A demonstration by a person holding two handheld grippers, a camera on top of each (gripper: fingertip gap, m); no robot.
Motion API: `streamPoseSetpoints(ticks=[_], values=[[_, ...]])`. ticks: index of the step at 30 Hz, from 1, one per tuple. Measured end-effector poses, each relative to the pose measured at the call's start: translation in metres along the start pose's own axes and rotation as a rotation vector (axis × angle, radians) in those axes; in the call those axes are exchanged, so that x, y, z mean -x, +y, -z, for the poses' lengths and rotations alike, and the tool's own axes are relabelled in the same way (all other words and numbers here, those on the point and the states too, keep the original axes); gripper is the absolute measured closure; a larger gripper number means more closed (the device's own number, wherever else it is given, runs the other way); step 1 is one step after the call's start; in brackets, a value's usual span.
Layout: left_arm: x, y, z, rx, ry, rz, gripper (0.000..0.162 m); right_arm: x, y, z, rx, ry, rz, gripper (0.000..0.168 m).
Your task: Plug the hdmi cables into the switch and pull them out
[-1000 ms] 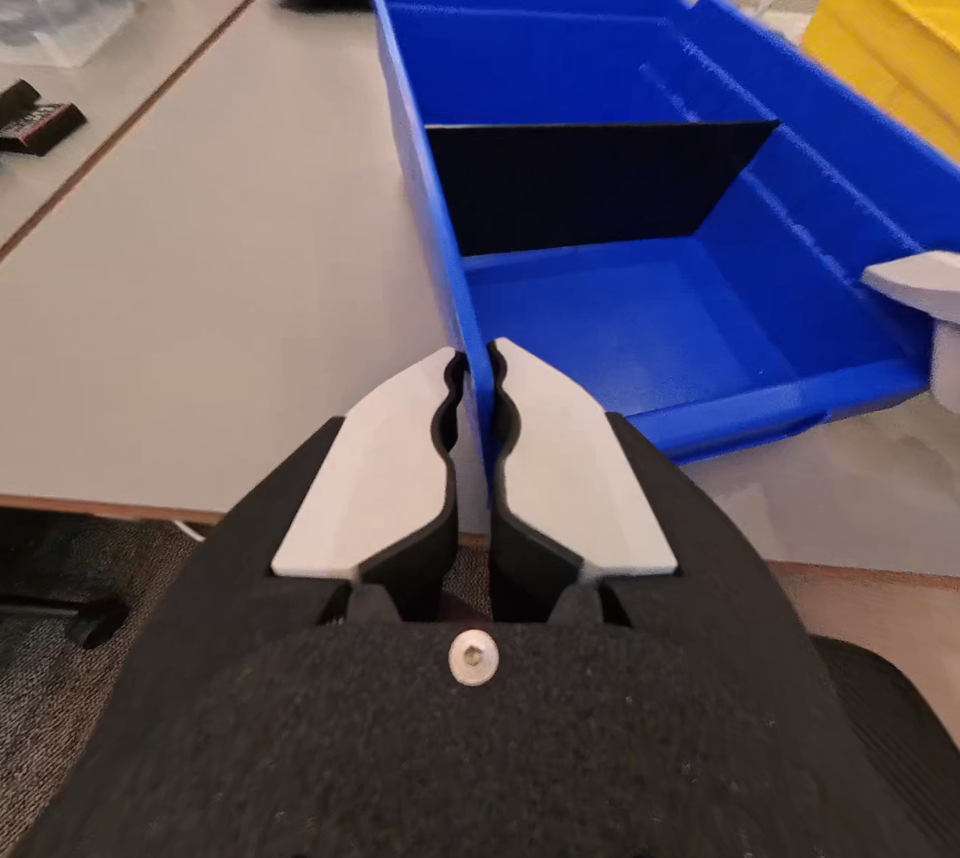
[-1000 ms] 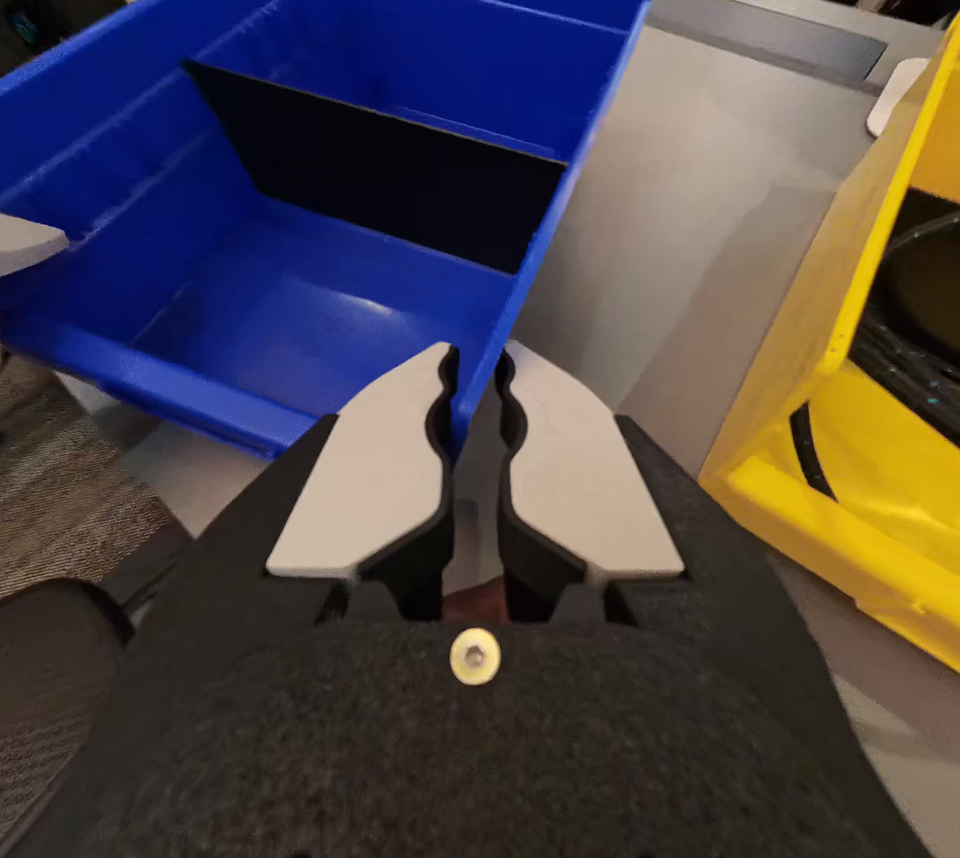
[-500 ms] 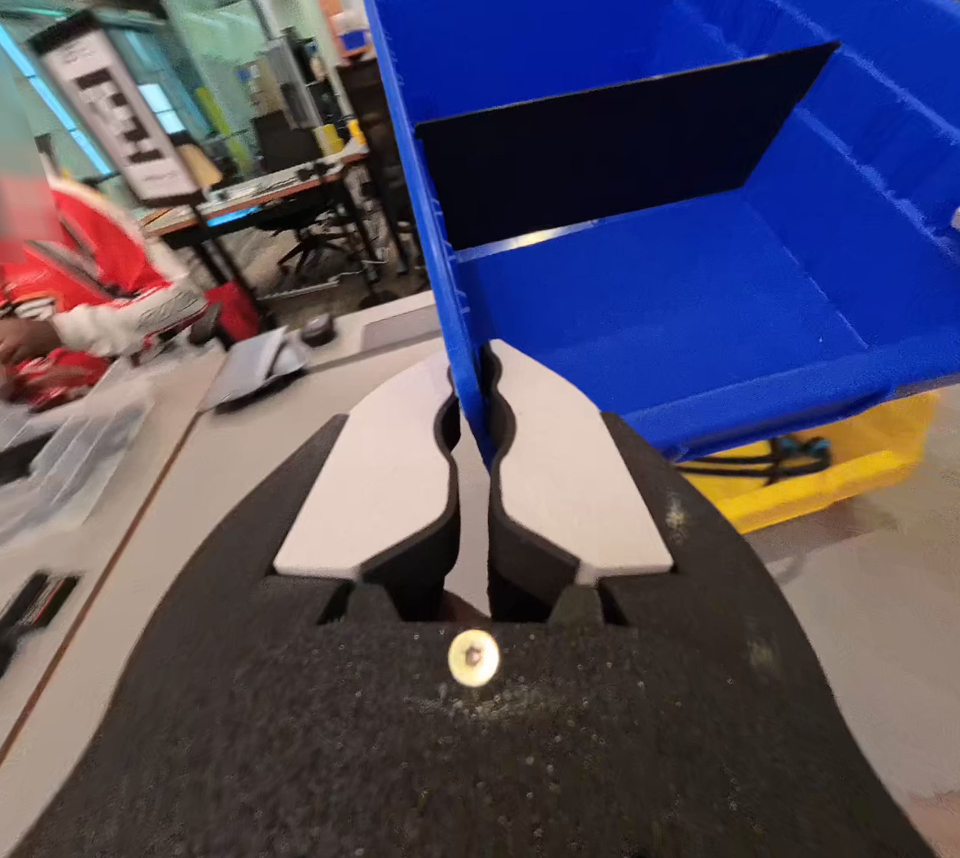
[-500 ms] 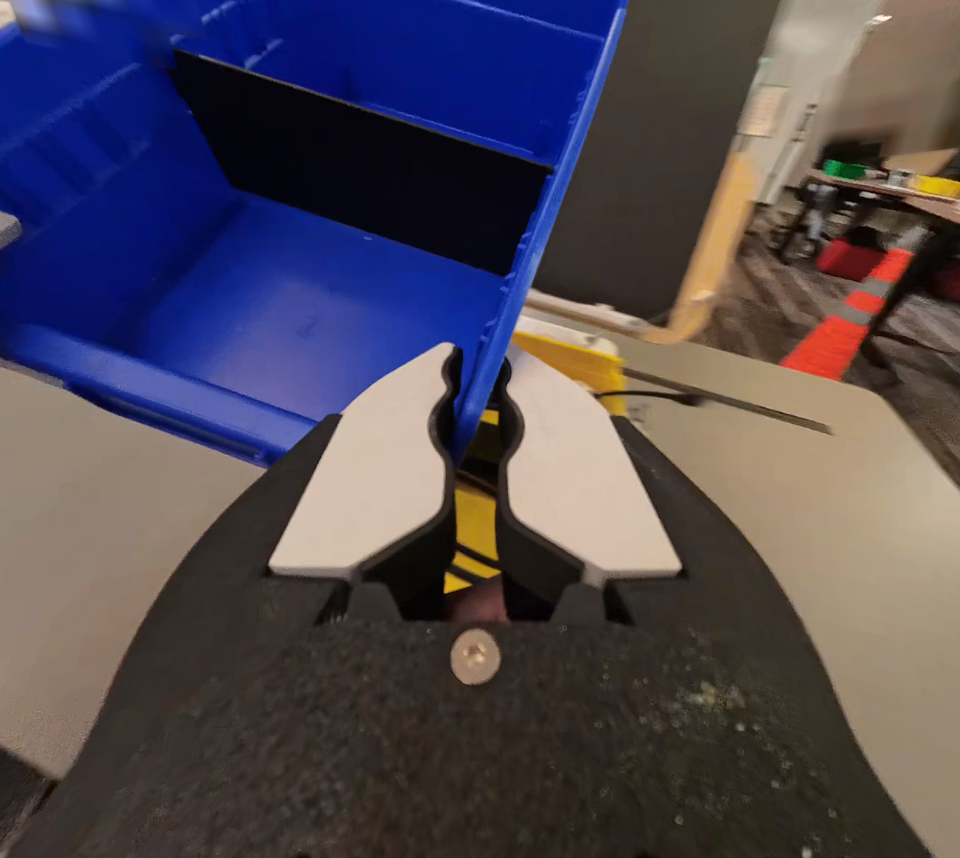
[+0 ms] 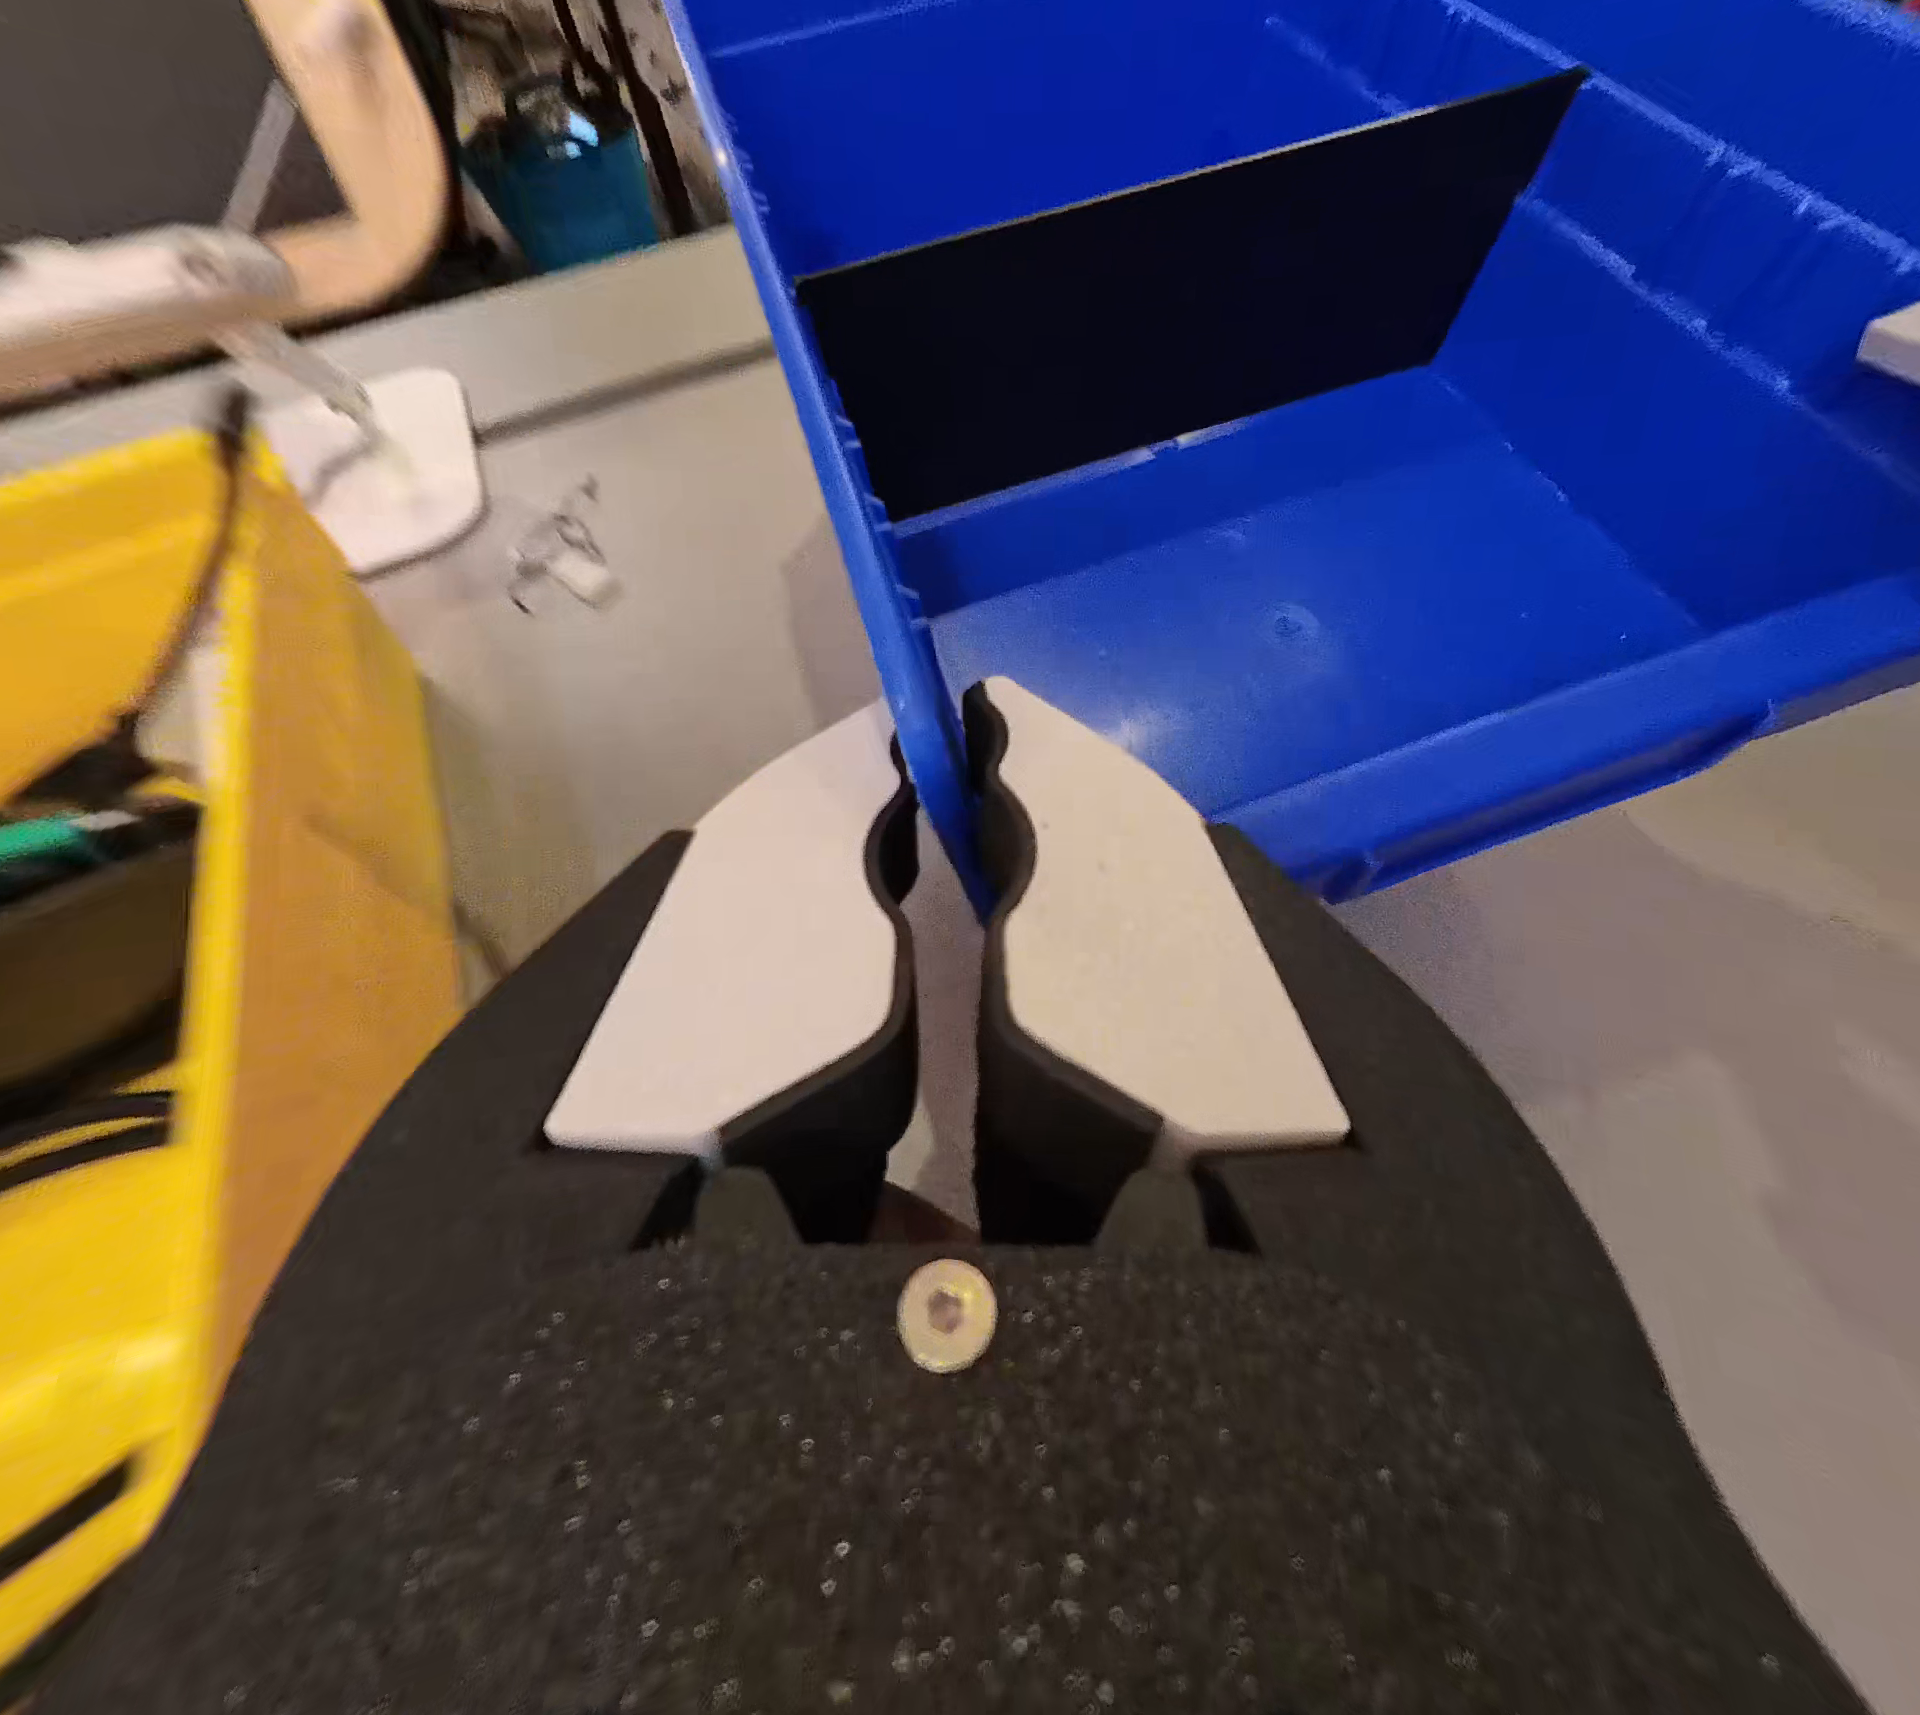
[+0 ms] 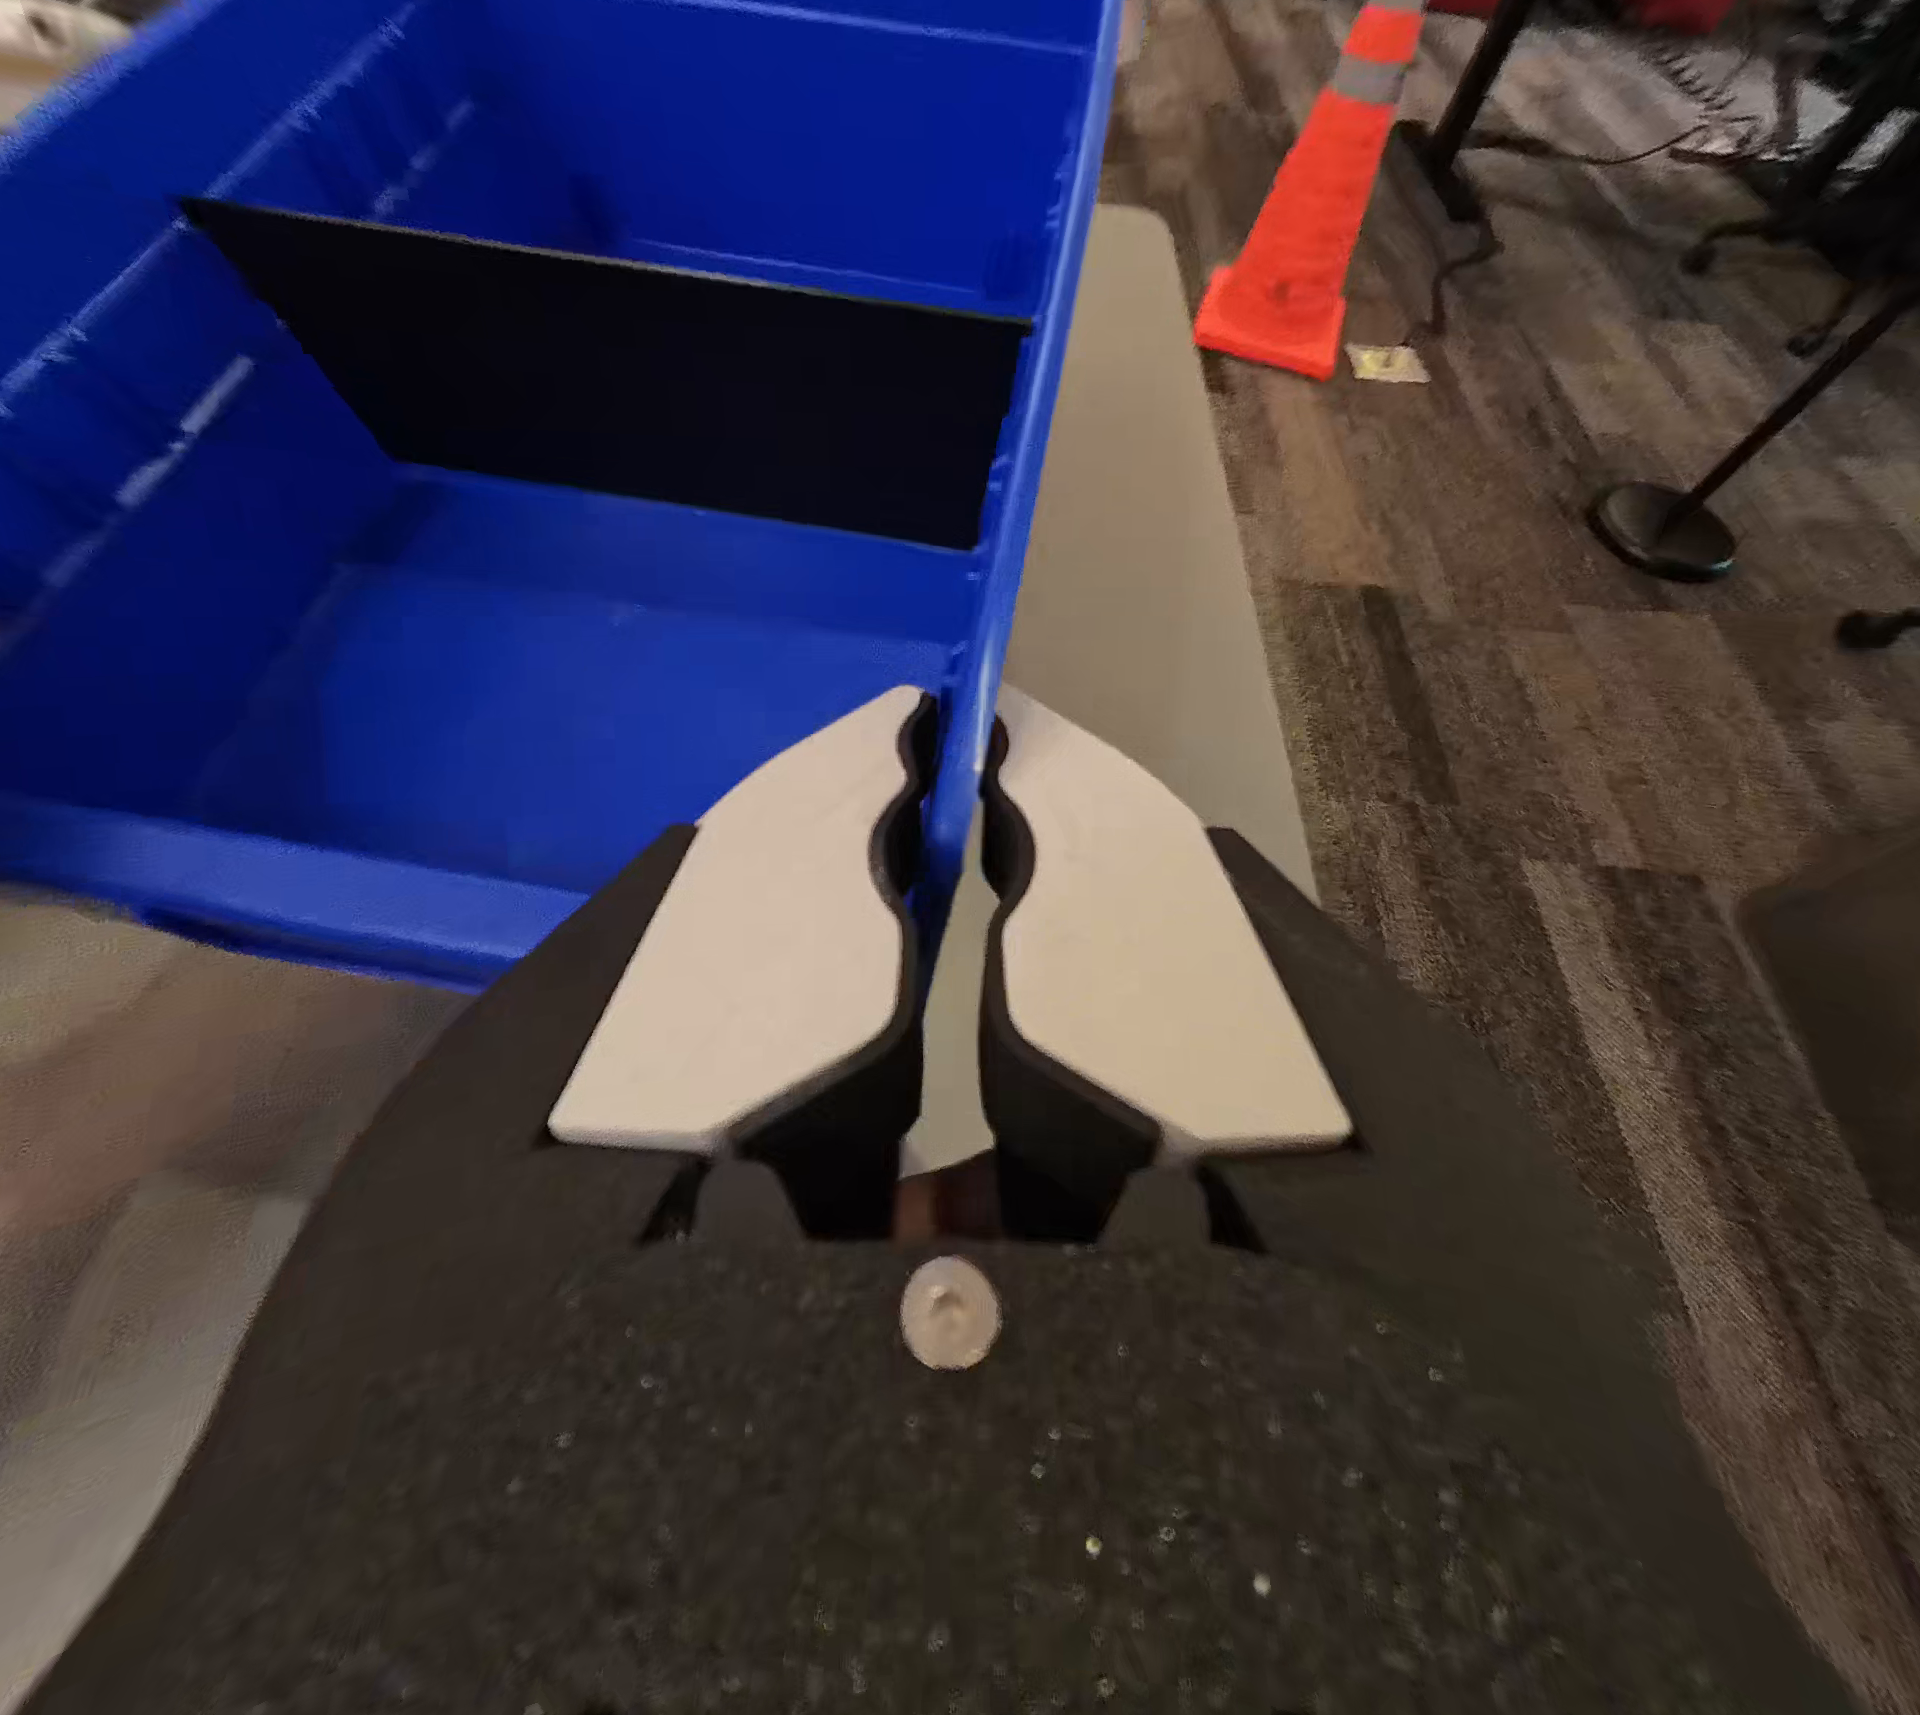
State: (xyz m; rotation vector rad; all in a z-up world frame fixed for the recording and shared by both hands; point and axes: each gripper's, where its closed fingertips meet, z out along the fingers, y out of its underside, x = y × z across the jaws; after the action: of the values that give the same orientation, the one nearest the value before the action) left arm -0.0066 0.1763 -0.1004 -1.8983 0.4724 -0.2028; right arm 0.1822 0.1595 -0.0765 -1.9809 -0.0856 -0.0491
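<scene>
Spanning grey table [image 5: 644, 699]; wood-plank floor [image 6: 1558, 626], orange cone [image 6: 1320, 138].

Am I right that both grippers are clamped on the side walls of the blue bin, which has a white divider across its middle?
Nearly: the divider is black, not white, as both wrist views show. The left gripper and right gripper are indeed clamped on the blue bin walls.

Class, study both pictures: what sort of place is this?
Probably a workshop or lab: a divided blue storage bin, a yellow bin holding cables, an orange traffic cone on the floor, and work tables behind.
</scene>
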Motion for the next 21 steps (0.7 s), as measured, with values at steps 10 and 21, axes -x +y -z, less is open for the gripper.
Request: streamPoseSetpoints(ticks=[10, 21], values=[[-0.022, 0.046, -0.011, 0.102, 0.111, 0.003, 0.131, -0.004, 0.059, -0.042, 0.109, -0.073, 0.082, 0.161], [0.1, 0.035, 0.122, -0.019, 0.13, -0.068, 0.122, -0.039, 0.052, -0.026, 0.115, 0.015, -0.01, 0.128]])
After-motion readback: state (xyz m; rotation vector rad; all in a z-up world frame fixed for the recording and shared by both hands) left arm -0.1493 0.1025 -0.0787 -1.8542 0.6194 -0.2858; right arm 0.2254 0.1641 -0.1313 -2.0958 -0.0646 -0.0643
